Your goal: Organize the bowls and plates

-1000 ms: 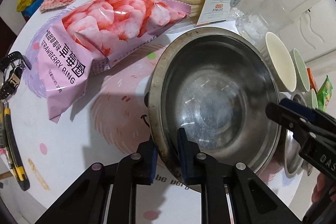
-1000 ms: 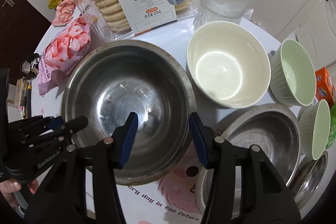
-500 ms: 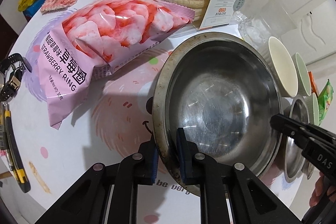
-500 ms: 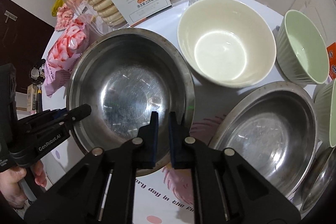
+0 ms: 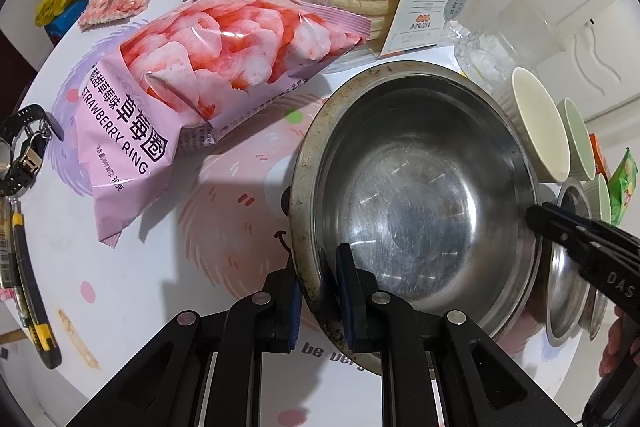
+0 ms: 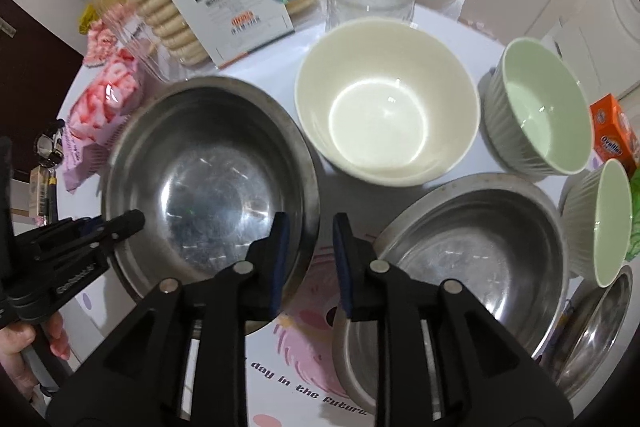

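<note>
At six o'clock in the left wrist view, the left tongs are clamped on the near rim of the large steel bowl, steadying it on the table. The right tongs straddle the same bowl's rim at its four o'clock edge, their jaws opening and not pressing it, probably to regrip for a two-handed lift toward the second steel bowl at three o'clock.
</note>
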A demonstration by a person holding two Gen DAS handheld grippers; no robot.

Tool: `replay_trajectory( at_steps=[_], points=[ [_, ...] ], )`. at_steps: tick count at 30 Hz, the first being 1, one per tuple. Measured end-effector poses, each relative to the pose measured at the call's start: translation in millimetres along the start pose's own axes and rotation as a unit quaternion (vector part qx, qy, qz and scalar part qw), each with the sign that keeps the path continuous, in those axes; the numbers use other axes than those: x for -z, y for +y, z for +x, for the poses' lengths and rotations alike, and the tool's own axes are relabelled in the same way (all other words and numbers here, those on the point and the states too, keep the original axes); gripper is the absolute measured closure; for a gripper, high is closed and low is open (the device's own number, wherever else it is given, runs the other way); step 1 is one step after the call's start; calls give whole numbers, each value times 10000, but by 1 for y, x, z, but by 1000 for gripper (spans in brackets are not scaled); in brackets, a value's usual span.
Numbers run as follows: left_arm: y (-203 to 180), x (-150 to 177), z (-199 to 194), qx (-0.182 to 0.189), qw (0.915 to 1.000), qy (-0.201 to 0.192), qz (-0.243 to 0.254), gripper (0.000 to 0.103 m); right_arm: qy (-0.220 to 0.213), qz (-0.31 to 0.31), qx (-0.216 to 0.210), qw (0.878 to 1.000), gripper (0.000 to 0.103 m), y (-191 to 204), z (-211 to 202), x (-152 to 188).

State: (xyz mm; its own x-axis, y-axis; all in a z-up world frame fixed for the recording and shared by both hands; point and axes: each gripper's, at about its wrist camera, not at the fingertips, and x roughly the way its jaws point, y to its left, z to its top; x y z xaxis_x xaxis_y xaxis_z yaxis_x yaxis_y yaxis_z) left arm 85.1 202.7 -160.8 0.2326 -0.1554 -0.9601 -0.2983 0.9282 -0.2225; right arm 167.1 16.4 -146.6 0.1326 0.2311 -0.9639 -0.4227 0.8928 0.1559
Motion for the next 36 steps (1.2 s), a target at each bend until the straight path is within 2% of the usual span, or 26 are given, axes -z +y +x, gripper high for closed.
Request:
replay_trajectory(
  at_steps=[2, 3, 12, 15, 21, 26, 36],
  points=[
    [0, -2, 0, 6, 10000, 34, -12, 88, 107, 18, -79, 9999, 80, -2, 6, 0],
    [0, -3, 0, 9, 10000, 52, -16, 88, 120, 32, -80, 9999, 89, -2, 8, 0],
    [5, 7, -18, 92, 9999, -86, 54, 88, -34, 87, -202, 9998, 89, 1, -12, 17],
    [5, 21, -29, 42, 9997, -138, 195, 88, -89, 150, -283, 9994, 89, 6, -24, 33],
    [-3, 67, -42, -6, 9982, -80, 590, 88, -128, 403, -480, 9979, 89, 4, -41, 90],
    [-8, 96, -34, 62, 9984, 128, 549, 88, -79, 449, -412, 9981, 89, 1, -45, 131],
    [-20, 110, -20, -28, 9978, 189, 637, 88, -30, 469, -383, 9982, 89, -12, -35, 146]
  ],
)
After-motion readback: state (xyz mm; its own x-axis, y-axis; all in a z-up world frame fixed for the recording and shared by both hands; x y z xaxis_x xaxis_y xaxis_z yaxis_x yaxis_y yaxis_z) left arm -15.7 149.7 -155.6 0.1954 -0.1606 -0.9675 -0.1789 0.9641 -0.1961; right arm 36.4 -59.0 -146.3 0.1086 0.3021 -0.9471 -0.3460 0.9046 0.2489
